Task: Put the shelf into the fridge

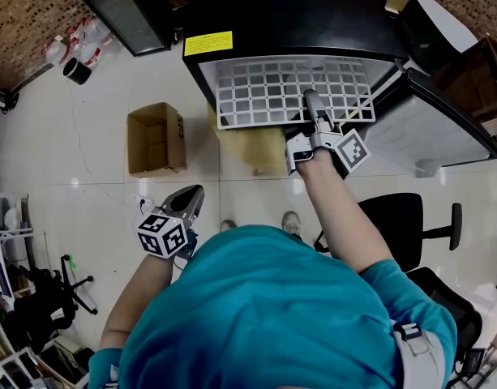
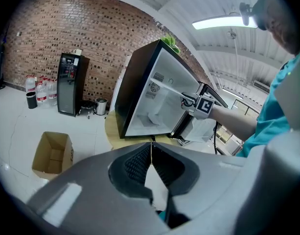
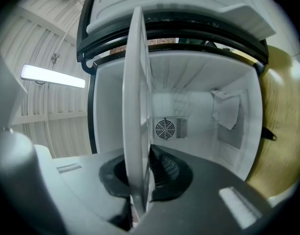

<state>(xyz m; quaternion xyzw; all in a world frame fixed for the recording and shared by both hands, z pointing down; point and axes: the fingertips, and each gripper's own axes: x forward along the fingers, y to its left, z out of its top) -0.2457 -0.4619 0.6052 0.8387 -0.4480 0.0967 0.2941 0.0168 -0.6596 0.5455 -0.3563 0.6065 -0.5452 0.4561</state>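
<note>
A white wire-grid shelf [image 1: 289,90] lies partly inside the open black mini fridge [image 1: 289,14], its front edge sticking out. My right gripper [image 1: 313,104] is shut on the shelf's front edge; in the right gripper view the shelf [image 3: 139,121] runs edge-on between the jaws into the white fridge interior [image 3: 198,116]. My left gripper [image 1: 191,197] hangs low at the left, away from the fridge, jaws shut with nothing in them. The left gripper view shows the fridge [image 2: 150,97] and the right gripper [image 2: 189,101] at its opening.
The fridge door [image 1: 426,124] stands open at the right. An open cardboard box [image 1: 156,138] sits on the tiled floor at the left. A black office chair [image 1: 410,225] stands behind at the right. A black appliance [image 1: 122,10] and bottles [image 1: 74,43] stand by the brick wall.
</note>
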